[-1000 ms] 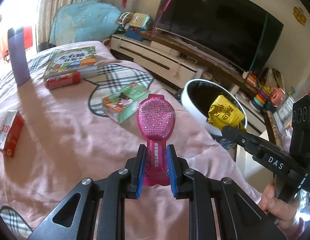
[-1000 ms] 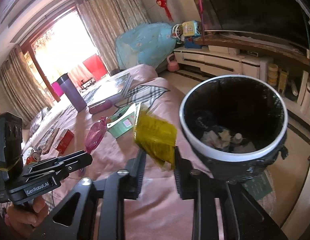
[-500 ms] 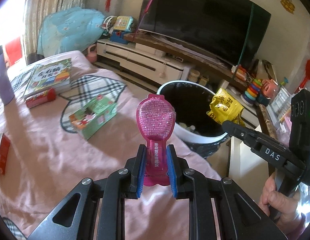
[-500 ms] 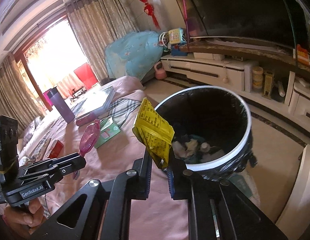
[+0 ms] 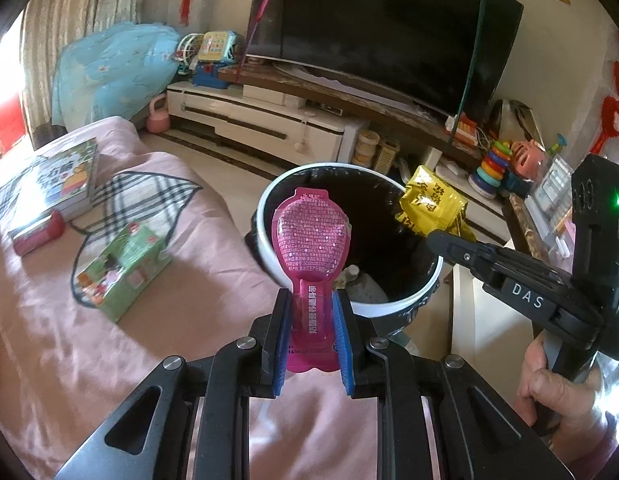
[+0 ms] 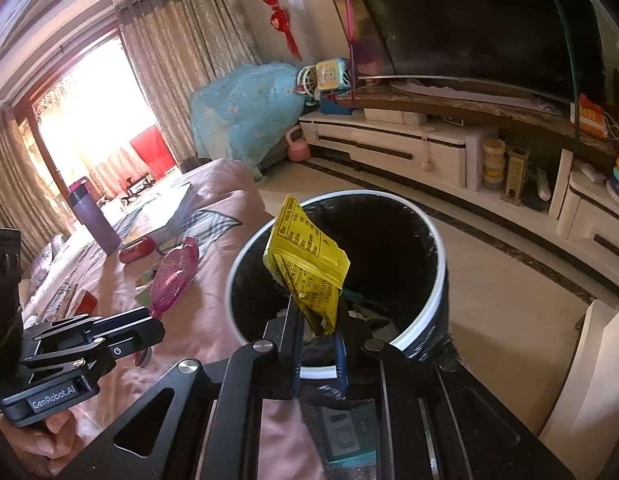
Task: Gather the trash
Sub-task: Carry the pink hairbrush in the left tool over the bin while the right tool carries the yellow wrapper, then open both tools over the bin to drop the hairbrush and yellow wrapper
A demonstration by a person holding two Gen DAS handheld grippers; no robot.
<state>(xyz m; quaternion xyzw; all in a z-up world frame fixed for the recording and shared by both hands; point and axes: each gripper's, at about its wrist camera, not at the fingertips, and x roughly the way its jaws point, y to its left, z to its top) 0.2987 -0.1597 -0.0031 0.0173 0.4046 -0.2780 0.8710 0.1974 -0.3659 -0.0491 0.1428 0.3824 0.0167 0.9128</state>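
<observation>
My left gripper (image 5: 311, 312) is shut on the stem of a pink spoon-shaped packet (image 5: 311, 232), which stands upright over the near rim of the black bin with a white rim (image 5: 389, 306). In the right wrist view that pink packet (image 6: 175, 276) and the left gripper (image 6: 155, 320) are left of the bin (image 6: 439, 280). My right gripper (image 6: 317, 324) is shut on a crumpled yellow packet (image 6: 305, 256), held above the bin's mouth. From the left wrist view the yellow packet (image 5: 433, 204) hangs over the bin's right rim, pinched by the right gripper (image 5: 433, 236). Crumpled trash lies in the bin.
On the pink cloth (image 5: 109, 360) lie a green box (image 5: 121, 272), a red case (image 5: 37, 232) and a picture book (image 5: 57, 176). A purple bottle (image 6: 94, 216) stands farther back. A white TV cabinet (image 5: 269, 128) runs behind the bin; pale furniture (image 6: 581, 380) is at the right.
Both grippers have swung from over the pink cloth toward the bin with their packets. The pink packet now overlaps the bin's rim, and the yellow packet is over its mouth.
</observation>
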